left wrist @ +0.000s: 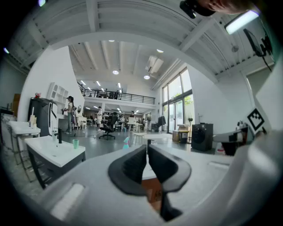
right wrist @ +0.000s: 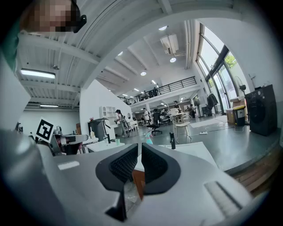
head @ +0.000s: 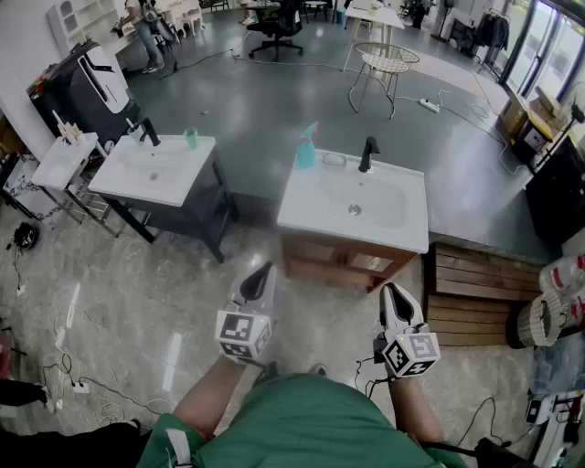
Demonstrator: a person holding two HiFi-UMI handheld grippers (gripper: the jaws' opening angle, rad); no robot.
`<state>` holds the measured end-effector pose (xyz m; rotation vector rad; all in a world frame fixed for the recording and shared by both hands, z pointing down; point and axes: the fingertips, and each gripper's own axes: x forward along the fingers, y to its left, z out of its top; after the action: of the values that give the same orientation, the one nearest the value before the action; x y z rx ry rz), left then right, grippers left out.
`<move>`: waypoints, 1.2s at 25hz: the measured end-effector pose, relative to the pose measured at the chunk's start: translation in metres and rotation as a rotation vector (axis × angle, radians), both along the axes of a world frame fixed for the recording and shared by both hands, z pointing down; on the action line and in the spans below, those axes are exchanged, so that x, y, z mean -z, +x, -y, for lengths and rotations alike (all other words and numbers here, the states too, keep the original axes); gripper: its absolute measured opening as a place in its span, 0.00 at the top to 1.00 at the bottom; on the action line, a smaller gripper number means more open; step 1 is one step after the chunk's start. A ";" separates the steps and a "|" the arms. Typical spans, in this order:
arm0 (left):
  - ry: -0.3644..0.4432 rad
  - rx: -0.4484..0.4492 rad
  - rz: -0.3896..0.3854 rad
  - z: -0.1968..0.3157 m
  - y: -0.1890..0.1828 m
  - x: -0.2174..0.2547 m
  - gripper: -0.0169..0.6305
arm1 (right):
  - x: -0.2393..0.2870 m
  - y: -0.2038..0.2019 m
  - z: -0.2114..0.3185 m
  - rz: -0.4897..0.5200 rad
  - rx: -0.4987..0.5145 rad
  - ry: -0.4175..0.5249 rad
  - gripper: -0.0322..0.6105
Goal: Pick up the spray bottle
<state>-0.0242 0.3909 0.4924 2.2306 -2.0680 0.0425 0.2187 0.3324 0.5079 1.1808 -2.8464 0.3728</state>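
The teal spray bottle (head: 306, 146) stands upright on the back left corner of the nearer white sink vanity (head: 384, 219), left of its black faucet (head: 368, 154). Both grippers hang well short of it, over the floor in front of the vanity. My left gripper (head: 263, 271) is shut with nothing between its jaws; in the left gripper view the spray bottle (left wrist: 126, 142) shows small, just left of the left gripper (left wrist: 147, 148). My right gripper (head: 388, 291) also stands shut and empty. In the right gripper view the spray bottle (right wrist: 149, 139) peeks out just above the right gripper (right wrist: 139, 146).
A second white vanity (head: 128, 178) with a green cup (head: 191, 138) and a black faucet stands to the left. Wooden pallets (head: 475, 283) lie right of the nearer vanity. A wire stool (head: 385, 59) and an office chair (head: 277, 27) stand farther back. Cables run over the floor.
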 end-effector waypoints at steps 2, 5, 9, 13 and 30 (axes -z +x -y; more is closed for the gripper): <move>0.000 0.002 0.000 0.005 0.002 0.001 0.95 | 0.002 0.002 0.005 -0.002 0.004 0.003 0.91; 0.005 0.002 0.001 0.011 0.007 0.002 0.95 | 0.001 0.007 0.011 -0.002 0.004 0.003 0.91; 0.006 0.006 -0.001 0.015 0.011 0.003 0.95 | 0.002 0.011 0.015 -0.001 0.005 0.004 0.91; 0.003 0.011 -0.003 0.018 0.015 0.002 0.95 | 0.000 0.015 0.019 0.004 0.007 0.005 0.91; 0.021 0.051 0.015 0.051 0.038 0.015 0.65 | 0.022 0.060 0.061 0.011 -0.021 0.137 0.81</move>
<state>0.0136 0.3394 0.4774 2.1945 -2.1424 0.0343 0.2792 0.2714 0.4864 1.2348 -2.9119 0.1884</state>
